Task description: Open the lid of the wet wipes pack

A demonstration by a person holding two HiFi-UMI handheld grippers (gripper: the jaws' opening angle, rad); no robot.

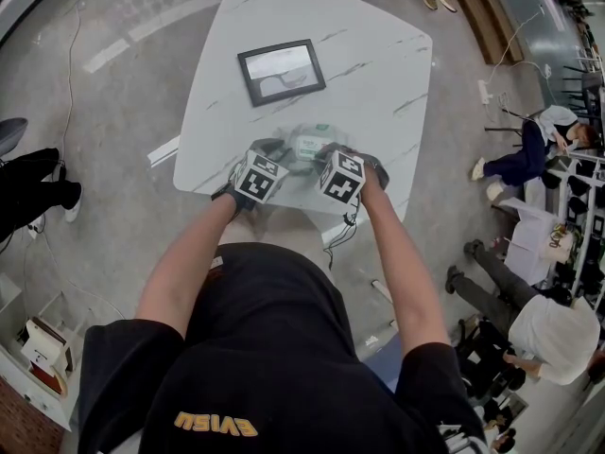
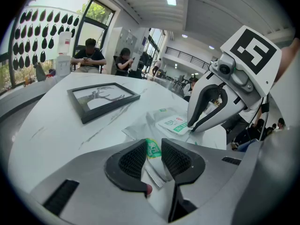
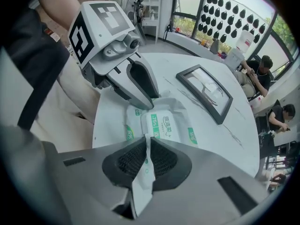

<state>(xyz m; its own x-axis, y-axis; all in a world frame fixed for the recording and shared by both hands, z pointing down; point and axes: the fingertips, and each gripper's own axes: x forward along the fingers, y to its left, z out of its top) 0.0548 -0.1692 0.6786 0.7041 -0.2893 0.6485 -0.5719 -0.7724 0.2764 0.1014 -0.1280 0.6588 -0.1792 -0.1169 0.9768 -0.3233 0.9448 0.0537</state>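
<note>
The wet wipes pack (image 1: pixel 307 146) lies near the front edge of the white table (image 1: pixel 378 83), between my two grippers. It is a soft white pack with green print (image 3: pixel 166 125). My left gripper (image 2: pixel 153 156) is shut on the pack's crimped green-and-white end (image 2: pixel 152 148). In the right gripper view, my right gripper (image 3: pixel 148 156) points steeply down and is shut on a thin white flap (image 3: pixel 143 186), the pack's peel-off lid, lifted off the top. The left gripper (image 3: pixel 147 102) shows there at the pack's far end. In the left gripper view, the right gripper (image 2: pixel 192 125) stands over the label (image 2: pixel 174 124).
A black picture frame (image 1: pixel 281 71) lies flat on the table beyond the pack. White bottles (image 2: pixel 63 50) stand at the table's far left side. People sit beyond the table (image 2: pixel 91 55) and to the right on the floor (image 1: pixel 539 149).
</note>
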